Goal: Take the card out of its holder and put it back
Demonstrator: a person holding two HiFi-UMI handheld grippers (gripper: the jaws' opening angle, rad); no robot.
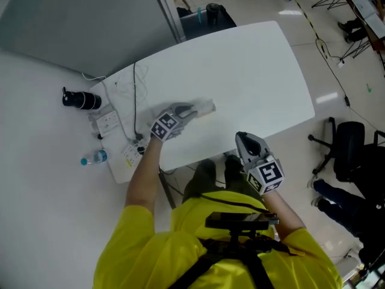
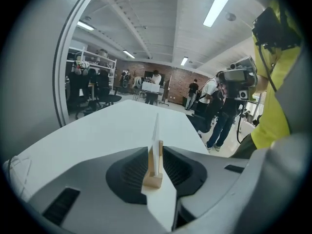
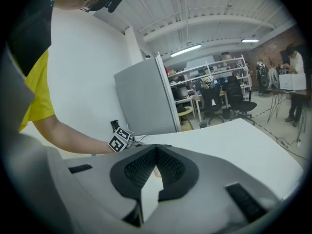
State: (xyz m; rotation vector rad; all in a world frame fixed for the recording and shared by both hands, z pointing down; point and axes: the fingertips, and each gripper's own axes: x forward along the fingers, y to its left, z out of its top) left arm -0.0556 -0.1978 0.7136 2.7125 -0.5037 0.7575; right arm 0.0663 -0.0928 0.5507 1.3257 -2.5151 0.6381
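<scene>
left claw [image 2: 155,154]: closed to a narrow gap around the wooden holder [image 2: 152,177]. the ribbed pads appear to bear on its two side walls, so i read it as pinching the holder, not the card.
card [image 2: 156,130]: white, standing upright in the holder's slot, seen edge-on and rising above the pads. it is in its holder, so the taking-out has not begun or the putting-back is already done; i cannot tell which.
why held so: gripping the base low probably steadies it on the tabletop [image 1: 252,71], leaving the card's upper part free for the other claw.
where it sits: in the head view the left claw [image 1: 191,111] is near the middle of the tabletop, with the card [image 1: 204,106] a pale blur at its tip.
right claw [image 3: 156,150]: pads pressed together at the tips, nothing between them.
right claw's place: it hangs at the near edge of the tabletop [image 1: 245,142], well apart from the holder, likely waiting its turn.
further out: a power strip [image 1: 107,121] and cables lie on the left corner of the tabletop, and a water bottle [image 1: 94,158] lies on the floor.
writing: none readable. the card shows only its edge, and the claws' cubes carry black-and-white square markers, not words.
</scene>
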